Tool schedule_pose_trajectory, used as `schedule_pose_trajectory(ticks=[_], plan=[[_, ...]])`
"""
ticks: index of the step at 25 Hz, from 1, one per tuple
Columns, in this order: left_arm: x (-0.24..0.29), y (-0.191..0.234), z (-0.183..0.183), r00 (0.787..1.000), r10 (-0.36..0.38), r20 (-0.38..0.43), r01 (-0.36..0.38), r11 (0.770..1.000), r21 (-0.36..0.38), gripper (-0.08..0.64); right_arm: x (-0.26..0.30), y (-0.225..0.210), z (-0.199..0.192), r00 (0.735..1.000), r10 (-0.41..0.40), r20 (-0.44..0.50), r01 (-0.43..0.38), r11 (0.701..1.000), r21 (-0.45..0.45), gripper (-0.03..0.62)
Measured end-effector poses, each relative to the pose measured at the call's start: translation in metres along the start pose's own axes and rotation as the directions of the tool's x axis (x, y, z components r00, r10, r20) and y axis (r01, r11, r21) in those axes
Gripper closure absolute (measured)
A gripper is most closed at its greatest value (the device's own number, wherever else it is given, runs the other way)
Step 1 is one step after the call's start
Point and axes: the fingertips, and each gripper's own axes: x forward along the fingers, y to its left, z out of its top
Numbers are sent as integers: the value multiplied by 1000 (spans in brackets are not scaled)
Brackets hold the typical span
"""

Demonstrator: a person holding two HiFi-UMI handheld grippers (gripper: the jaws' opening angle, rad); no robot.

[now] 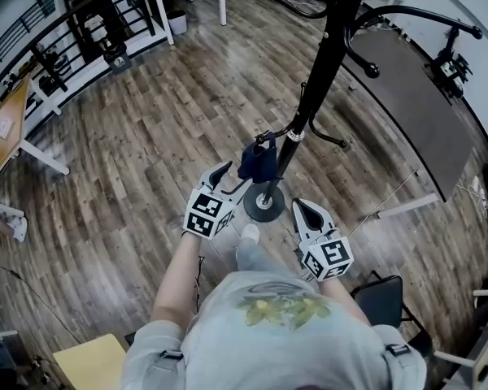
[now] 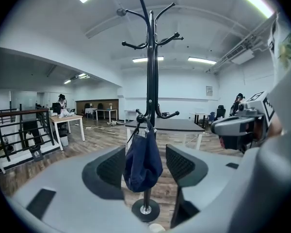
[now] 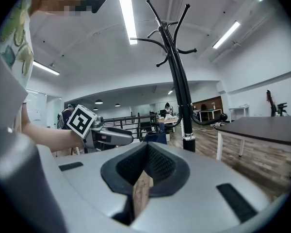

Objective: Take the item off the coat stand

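Head view: dark blue bag (image 1: 256, 159) hung from a low hook (image 1: 265, 139) of the coat stand (image 1: 324, 59), just above the round base (image 1: 264, 204). Left gripper (image 1: 233, 177) just beside bag; right gripper (image 1: 309, 211) held back, apart from it. Left gripper view: fingers spread wide, bag framed in the gap, contact not certain. Hangs straight down, long axis vertical, mouth and straps up at the hook, rounded belly lowest. Looks like limp cloth, light, likely to fold and swing; judged best pinched high, on the straps or gathered top, then lifted up and off the hook tip. Right gripper view: fingers pressed together, nothing between them.
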Motion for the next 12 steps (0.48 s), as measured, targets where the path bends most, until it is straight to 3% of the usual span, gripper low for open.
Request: schedule_pose_trajectory(ticks=[12], plan=[[55,9,-9,994,-78,-79,82,996,44,290,16,-24,-6,998,-61,-13,61,997,37,586]])
